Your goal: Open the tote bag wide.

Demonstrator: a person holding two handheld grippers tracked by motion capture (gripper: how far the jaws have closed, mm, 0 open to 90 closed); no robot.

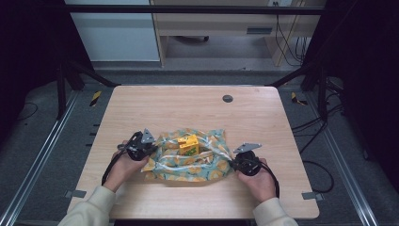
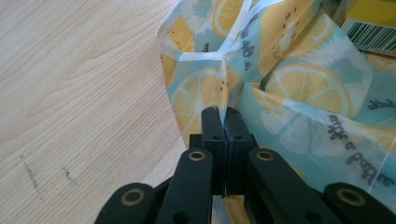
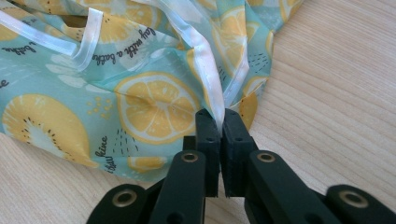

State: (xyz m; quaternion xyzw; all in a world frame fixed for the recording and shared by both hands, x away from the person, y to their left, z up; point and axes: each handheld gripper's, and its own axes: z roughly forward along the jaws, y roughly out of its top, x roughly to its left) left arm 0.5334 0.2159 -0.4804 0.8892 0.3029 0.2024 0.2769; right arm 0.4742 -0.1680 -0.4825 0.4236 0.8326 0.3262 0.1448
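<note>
A light blue cloth bag [image 1: 188,162] printed with lemon slices lies crumpled on the wooden table [image 1: 188,108]. A small yellow carton [image 1: 189,145] sits in its opening, and its barcode edge [image 2: 373,32] shows in the left gripper view. My left gripper [image 1: 149,149] is at the bag's left edge, shut on a fold of the fabric [image 2: 223,100]. My right gripper [image 1: 234,159] is at the bag's right edge, shut on the white-trimmed hem [image 3: 210,88]. A hand holds each gripper from the near side.
A dark round grommet [image 1: 227,98] sits in the table's far right part. Bare wood surrounds the bag on all sides. Black frame posts and cables stand on the floor to either side of the table.
</note>
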